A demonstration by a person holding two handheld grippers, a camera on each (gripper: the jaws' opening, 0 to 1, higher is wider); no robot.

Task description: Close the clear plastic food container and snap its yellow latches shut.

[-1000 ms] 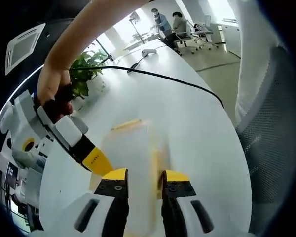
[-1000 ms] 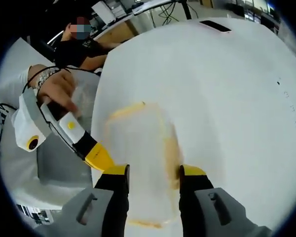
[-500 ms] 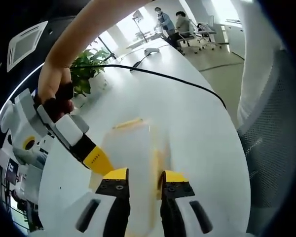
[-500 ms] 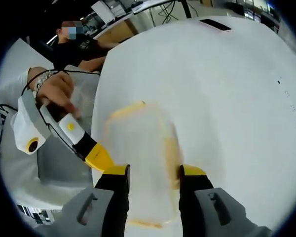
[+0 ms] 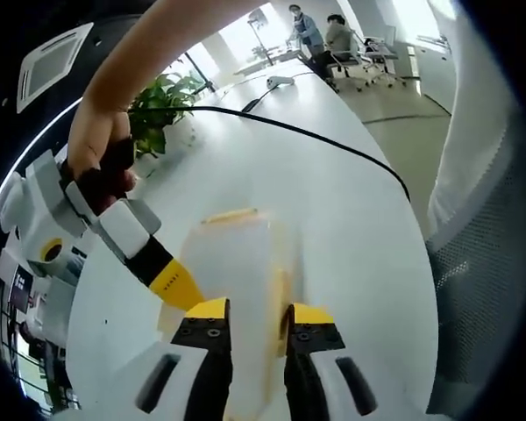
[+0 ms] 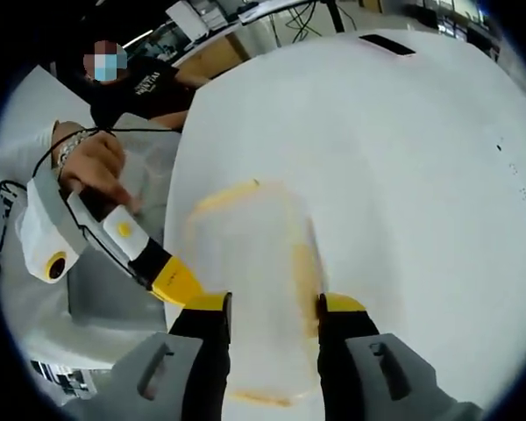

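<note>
Looking along the left gripper [image 5: 250, 314], we saw its two yellow-tipped jaws standing slightly apart, with the near edge of the clear plastic food container with yellow latches [image 5: 232, 272] lying between and beyond them on the round white table [image 5: 333, 202]. We could not tell whether the jaws pinched the container wall or only rested against it. The container sat flat on the tabletop, its lid down over the body, a yellow latch [image 5: 229, 216] at its far end and another yellow latch [image 5: 278, 298] along its right side next to the right jaw.

From the left of that view came the right gripper [image 5: 177, 289], its yellow tip touching the container's left edge, held by the person's hand [image 5: 96, 153]. A black cable [image 5: 316, 140] ran across the table beyond, and a green leafy potted plant [image 5: 162, 105] stood at the far left edge.

In the right gripper view, we saw the right gripper [image 6: 272, 307] with its jaws wide, one on each side of the container [image 6: 250, 263], close against its walls; whether they were pressing, we could not say. The left gripper [image 6: 177, 282] entered from the left, its tip at the container's edge, with a hand [image 6: 92, 167] on its grip.
</note>
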